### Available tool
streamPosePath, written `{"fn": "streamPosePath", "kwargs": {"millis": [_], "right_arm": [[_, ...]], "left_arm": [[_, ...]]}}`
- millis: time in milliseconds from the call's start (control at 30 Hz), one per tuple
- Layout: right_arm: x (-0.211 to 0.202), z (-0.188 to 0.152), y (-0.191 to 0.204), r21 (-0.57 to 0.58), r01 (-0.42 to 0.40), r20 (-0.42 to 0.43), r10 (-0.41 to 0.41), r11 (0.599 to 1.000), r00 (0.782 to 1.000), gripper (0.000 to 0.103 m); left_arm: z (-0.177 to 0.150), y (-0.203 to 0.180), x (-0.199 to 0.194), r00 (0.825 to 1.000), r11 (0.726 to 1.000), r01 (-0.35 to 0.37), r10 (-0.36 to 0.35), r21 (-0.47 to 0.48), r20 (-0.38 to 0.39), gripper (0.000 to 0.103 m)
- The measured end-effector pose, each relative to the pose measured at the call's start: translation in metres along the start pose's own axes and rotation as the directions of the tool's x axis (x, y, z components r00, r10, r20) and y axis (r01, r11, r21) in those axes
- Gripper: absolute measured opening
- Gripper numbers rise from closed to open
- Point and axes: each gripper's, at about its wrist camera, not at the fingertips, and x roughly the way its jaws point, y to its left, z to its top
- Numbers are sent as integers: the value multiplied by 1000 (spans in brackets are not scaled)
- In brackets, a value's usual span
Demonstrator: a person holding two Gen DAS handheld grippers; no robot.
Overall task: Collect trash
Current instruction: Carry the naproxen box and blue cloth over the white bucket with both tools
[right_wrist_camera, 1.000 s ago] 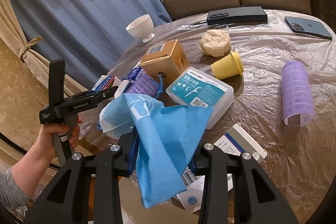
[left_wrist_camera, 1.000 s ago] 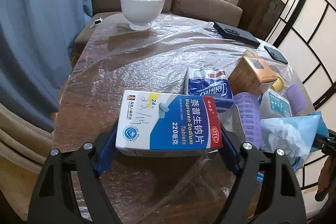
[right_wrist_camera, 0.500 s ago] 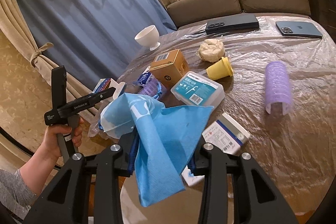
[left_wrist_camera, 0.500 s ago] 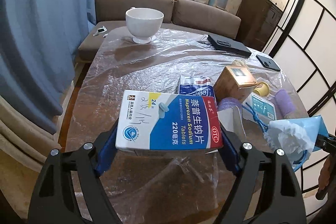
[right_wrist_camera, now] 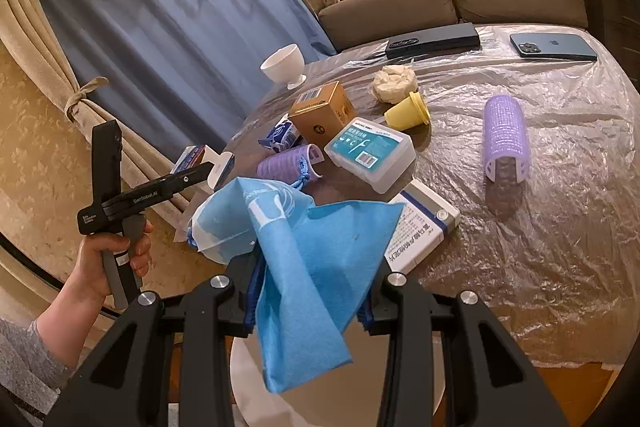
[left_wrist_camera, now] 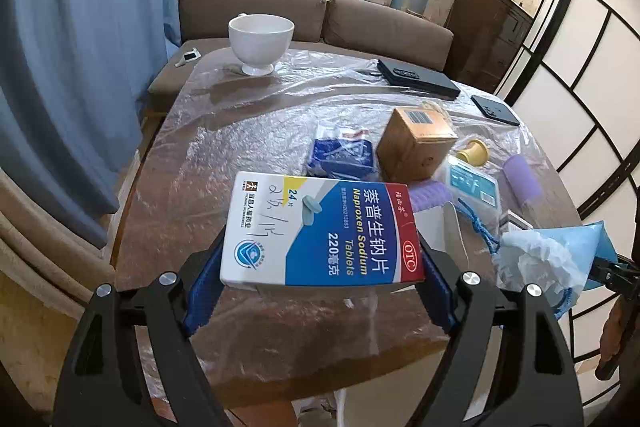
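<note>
Two grips active. Left gripper point(left_wrist_camera: 320, 259) has its blue pads clamped on the short ends of a white, blue and red cardboard naproxen tablet box point(left_wrist_camera: 320, 231), jaws spread wide to span it. Box is held flat, printed face up, lifted clear above the near edge of the round table covered in clear plastic film point(left_wrist_camera: 248, 131). One end flap of the box hangs open on the right side.

Right gripper point(right_wrist_camera: 308, 291) is pinched nearly closed on the light blue non-woven drawstring bag point(right_wrist_camera: 312, 259). Bag hangs off the table edge, mouth toward the box, crumpled white tissue point(left_wrist_camera: 540, 259) showing in the opening. Bag sits just right of the box in the left wrist view, not touching as far as I can tell. A hand point(right_wrist_camera: 108, 259) in a grey sleeve grips the left tool's handle.

Rest on the table:
- tan cardboard cube box point(left_wrist_camera: 416, 147), blue tissue pack point(left_wrist_camera: 340, 155) just beside it
- clear plastic floss-pick case with teal label point(right_wrist_camera: 370, 151)
- two purple hair rollers, one near the floss case point(right_wrist_camera: 288, 167), one well apart point(right_wrist_camera: 506, 139)
- yellow plastic cap point(right_wrist_camera: 410, 111), cream crumpled wad point(right_wrist_camera: 394, 79)
- second white medicine box point(right_wrist_camera: 420, 227) lying near the bag
- white footed bowl point(left_wrist_camera: 260, 39) at the far side
- black flat case point(right_wrist_camera: 434, 41) and dark blue phone point(right_wrist_camera: 554, 45)

Brown sofa point(left_wrist_camera: 320, 15) behind the table.
</note>
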Motion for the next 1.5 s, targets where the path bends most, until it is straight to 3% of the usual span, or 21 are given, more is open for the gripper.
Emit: {"fn": "streamPosePath", "kwargs": {"millis": [133,400,600,1000,1500], "right_arm": [[-3,-3,1,-6,-7,1,7,1000,1000,36],[-19,2,0,-5,-53,43,53,999,998,36],[-22,1,9,-45,-77,26,79,996,997,36],[-32,-33,14,-31,-96,-7,96,995,995,34],[-37,-73,5,32,-84,-47,85,996,995,31]], "left_arm": [[-4,-6,-7,1000,1000,-17,17,0,15,83],[-12,-21,-20,999,999,30,-30,14,25,83],[-19,-42,-10,999,998,54,-54,43,-2,83],[-32,-72,33,997,996,54,-49,73,-65,83],[-36,-91,48,998,997,18,-13,77,-68,83]]}}
